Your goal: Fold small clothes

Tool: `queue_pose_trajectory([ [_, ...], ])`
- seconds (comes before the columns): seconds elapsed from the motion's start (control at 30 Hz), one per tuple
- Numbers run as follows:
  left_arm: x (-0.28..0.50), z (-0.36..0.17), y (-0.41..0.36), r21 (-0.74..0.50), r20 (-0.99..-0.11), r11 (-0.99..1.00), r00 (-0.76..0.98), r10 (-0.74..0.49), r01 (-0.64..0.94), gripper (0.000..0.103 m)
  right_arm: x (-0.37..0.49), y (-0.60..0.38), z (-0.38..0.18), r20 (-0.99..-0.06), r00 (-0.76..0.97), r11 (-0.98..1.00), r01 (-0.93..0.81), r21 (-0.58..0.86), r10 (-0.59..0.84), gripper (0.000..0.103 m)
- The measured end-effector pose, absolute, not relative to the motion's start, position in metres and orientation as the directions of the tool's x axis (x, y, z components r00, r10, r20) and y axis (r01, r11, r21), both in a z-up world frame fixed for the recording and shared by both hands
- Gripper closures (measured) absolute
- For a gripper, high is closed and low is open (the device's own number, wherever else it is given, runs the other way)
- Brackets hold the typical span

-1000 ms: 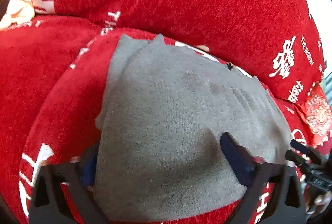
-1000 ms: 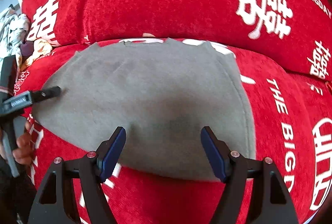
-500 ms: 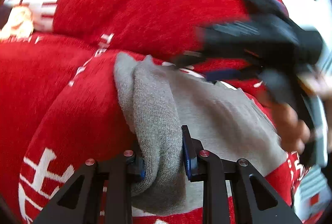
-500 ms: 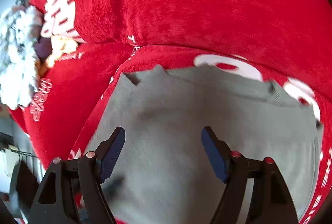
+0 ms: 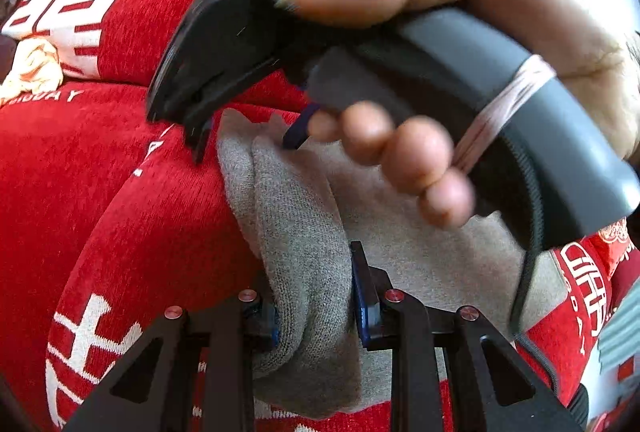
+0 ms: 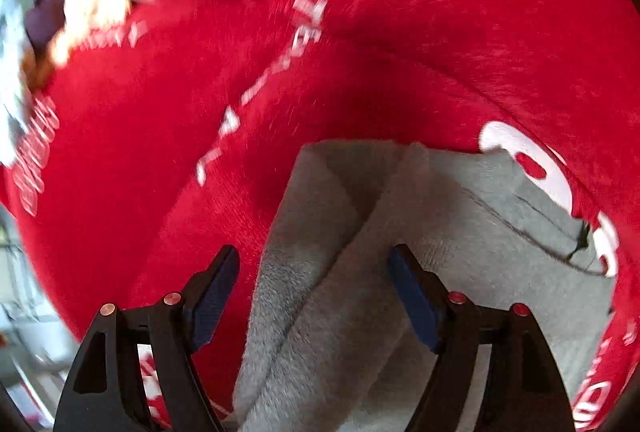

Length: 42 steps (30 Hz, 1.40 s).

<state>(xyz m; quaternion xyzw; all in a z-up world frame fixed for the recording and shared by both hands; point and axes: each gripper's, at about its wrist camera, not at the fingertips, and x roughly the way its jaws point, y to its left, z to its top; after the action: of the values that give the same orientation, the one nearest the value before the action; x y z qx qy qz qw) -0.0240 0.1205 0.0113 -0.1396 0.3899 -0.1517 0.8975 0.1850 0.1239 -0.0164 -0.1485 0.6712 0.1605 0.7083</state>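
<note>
Left tool clamped on grey fold; right tool jaws wide, pointing down, gripped by hand.

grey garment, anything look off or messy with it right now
Nothing is damaged. The grey garment is bunched into a thick ridge along its left edge, pinched by the left gripper. The right gripper hangs open over that ridge.

Red plush sofa cover with white lettering; possibly daylight.
</note>
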Motion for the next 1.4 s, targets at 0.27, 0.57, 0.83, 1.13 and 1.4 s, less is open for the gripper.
queue_pose_trajectory([
  [0.27,-0.018,-0.01,0.166,-0.58,-0.635,0.811,0.581,-0.509,0.077,0.019,0.179,0.126,-0.01,-0.987,0.163,0.884,-0.46,-0.089,-0.014,0.086],
  [0.57,-0.019,-0.012,0.19,-0.646,-0.587,0.76,0.594,-0.55,0.066,0.014,0.179,0.04,0.042,-0.919,0.227,0.905,-0.358,0.229,0.322,0.088],
  [0.83,-0.019,-0.006,0.173,-0.636,-0.576,0.761,0.577,-0.579,0.13,0.014,0.182,0.009,0.025,-0.861,0.236,0.879,-0.29,0.379,0.45,0.088],
  [1.13,-0.032,0.023,0.14,-0.479,-0.622,0.863,0.631,-0.463,0.162,0.082,0.181,0.007,0.024,-0.848,0.237,0.867,-0.29,0.404,0.475,0.088],
  [1.4,-0.053,0.059,0.102,-0.285,-0.672,0.952,0.686,-0.279,0.109,0.086,0.174,-0.012,0.044,-0.806,0.261,0.839,-0.289,0.46,0.532,0.088],
])
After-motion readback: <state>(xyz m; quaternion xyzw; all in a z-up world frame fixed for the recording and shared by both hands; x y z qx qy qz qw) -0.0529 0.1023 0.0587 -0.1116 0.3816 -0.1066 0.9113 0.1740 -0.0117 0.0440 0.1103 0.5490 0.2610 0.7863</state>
